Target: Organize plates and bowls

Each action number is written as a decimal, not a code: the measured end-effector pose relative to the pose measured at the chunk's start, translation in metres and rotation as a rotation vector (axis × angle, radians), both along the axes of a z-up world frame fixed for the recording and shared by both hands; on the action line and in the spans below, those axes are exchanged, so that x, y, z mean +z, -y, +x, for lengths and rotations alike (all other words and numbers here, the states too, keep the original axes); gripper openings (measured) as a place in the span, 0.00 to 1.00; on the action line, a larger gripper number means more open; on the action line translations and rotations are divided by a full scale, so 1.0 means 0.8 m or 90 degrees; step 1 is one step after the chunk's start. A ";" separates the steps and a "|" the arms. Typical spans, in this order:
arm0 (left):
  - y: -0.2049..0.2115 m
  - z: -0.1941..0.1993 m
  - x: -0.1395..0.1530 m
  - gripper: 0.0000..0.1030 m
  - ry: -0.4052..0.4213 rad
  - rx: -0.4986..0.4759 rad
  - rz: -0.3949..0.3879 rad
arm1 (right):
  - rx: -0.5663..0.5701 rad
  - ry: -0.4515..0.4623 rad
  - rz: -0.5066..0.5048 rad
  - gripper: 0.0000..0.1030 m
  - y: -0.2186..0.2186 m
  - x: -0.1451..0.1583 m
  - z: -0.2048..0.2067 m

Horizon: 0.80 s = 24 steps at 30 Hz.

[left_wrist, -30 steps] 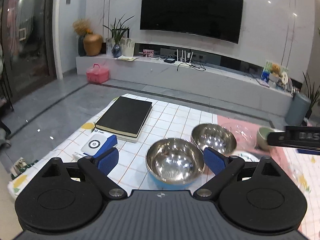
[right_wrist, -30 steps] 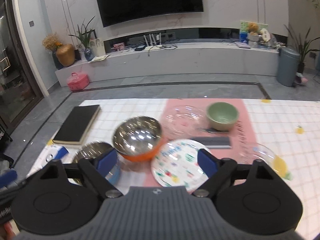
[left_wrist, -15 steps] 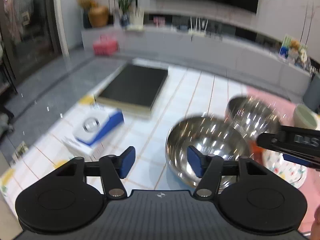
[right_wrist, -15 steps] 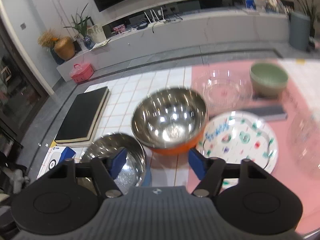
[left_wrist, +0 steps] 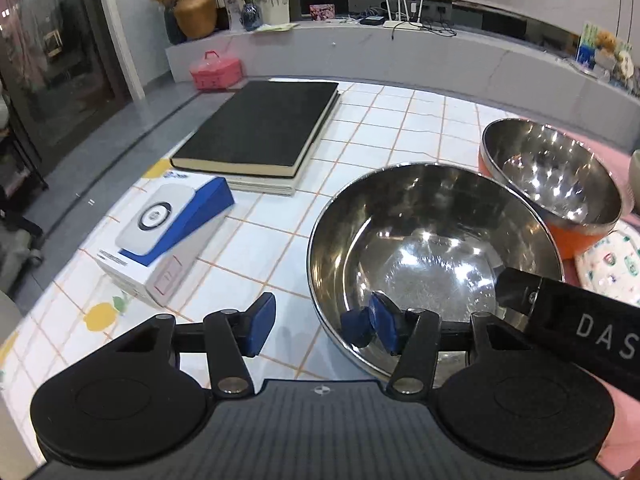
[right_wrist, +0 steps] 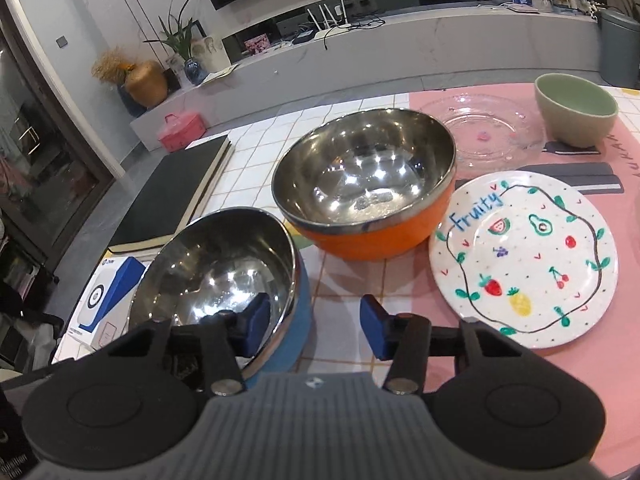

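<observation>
orange bowl (right_wrist: 372, 236), blue bowl (right_wrist: 298, 304), fruit-patterned plate (right_wrist: 524, 260)

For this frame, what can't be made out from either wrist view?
- Blue bowl: near rim hidden under the right tongs' body, right wrist view; pad contact unclear.
- Same bowl, left wrist view: near rim hidden behind the left tongs; both tongs are closing.
- Green bowl: cut off by the right edge, left wrist view.
- White box: print too small.

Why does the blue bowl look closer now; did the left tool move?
Yes. The left tool came down toward the blue bowl, now straddling its rim; the black book stays put.
</observation>
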<state>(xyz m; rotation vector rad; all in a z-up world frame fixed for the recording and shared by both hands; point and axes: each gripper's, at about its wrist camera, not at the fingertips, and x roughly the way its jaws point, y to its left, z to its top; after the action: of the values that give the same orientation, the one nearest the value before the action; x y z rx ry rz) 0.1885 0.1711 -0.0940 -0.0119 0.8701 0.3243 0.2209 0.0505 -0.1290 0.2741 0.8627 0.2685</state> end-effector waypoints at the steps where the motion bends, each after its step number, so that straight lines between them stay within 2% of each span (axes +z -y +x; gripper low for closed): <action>1: 0.003 -0.001 0.000 0.55 0.001 -0.001 0.007 | 0.003 0.000 0.004 0.44 0.001 -0.001 0.001; 3: 0.009 -0.002 0.001 0.52 0.004 -0.007 0.021 | 0.015 0.001 0.015 0.34 0.001 -0.001 0.000; 5: 0.016 -0.004 0.001 0.41 0.007 -0.014 0.035 | 0.034 0.009 0.016 0.19 -0.004 0.003 -0.004; 6: 0.020 -0.005 0.001 0.32 0.008 -0.023 0.037 | 0.033 0.016 0.007 0.19 -0.006 0.005 -0.006; 9: 0.027 -0.006 0.001 0.28 0.009 -0.021 0.047 | 0.027 0.018 0.003 0.17 -0.005 0.003 -0.008; 16: 0.036 -0.008 0.006 0.23 0.004 -0.020 0.064 | 0.012 0.013 0.012 0.15 0.006 0.005 -0.013; 24: 0.043 -0.023 0.031 0.21 0.024 -0.011 0.032 | -0.008 0.047 0.004 0.15 0.018 0.036 -0.034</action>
<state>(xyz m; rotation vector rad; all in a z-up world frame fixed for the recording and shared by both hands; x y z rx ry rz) 0.1700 0.1369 -0.0691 0.0357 0.8247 0.3294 0.1938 0.0360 -0.1000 0.2733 0.7874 0.2684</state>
